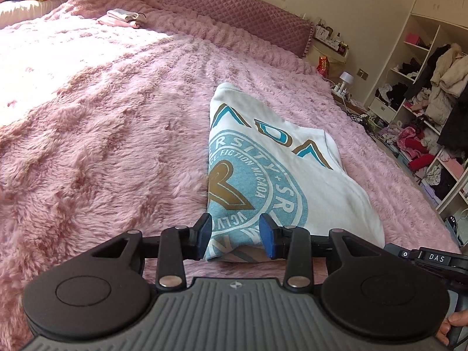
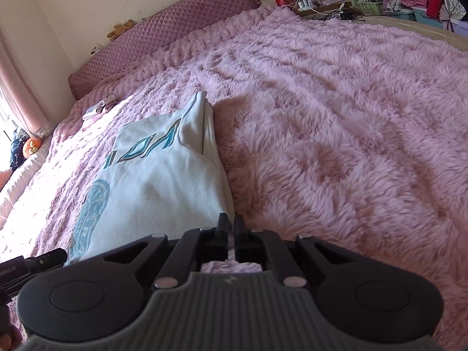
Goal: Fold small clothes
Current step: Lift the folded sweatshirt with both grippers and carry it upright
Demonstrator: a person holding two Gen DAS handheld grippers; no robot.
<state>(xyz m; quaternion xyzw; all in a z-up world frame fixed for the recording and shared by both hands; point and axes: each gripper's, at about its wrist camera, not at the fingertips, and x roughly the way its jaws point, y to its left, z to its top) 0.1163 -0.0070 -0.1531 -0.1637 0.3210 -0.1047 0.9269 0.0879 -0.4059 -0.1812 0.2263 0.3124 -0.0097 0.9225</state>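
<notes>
Left wrist view: the left gripper [image 1: 235,235] hovers low at the near edge of a folded white shirt [image 1: 292,181], its blue-padded fingers [image 1: 204,234] spread apart with the shirt's printed hem showing between them — nothing is pinched. The shirt lies flat on a shaggy pink blanket [image 1: 102,131] that covers the whole bed, with a teal round emblem and large teal-and-gold letters facing up. Far behind, near the quilted mauve headboard [image 1: 234,8], a small stack of folded pink and white clothes [image 1: 124,17] sits well apart from the shirt. To the right, beyond the bed's edge, stand open white shelves [image 1: 424,73] crammed with clothes, and a bedside surface holds a small white lamp [image 1: 346,77] and a red snack bag [image 1: 323,65]. Part of the other tool's body shows at the lower right.

In the right wrist view, the right gripper [image 2: 231,229] has its black fingers [image 2: 223,226] drawn almost together at the shirt's [image 2: 163,181] near right corner — whether cloth is caught between them cannot be told. The shirt's layered right edge runs away from the fingers toward the headboard [image 2: 163,26], where a small teddy bear [image 2: 120,28] sits on top. The blanket [image 2: 336,131] to the right of the shirt is bare fur up to the cluttered bedside.
</notes>
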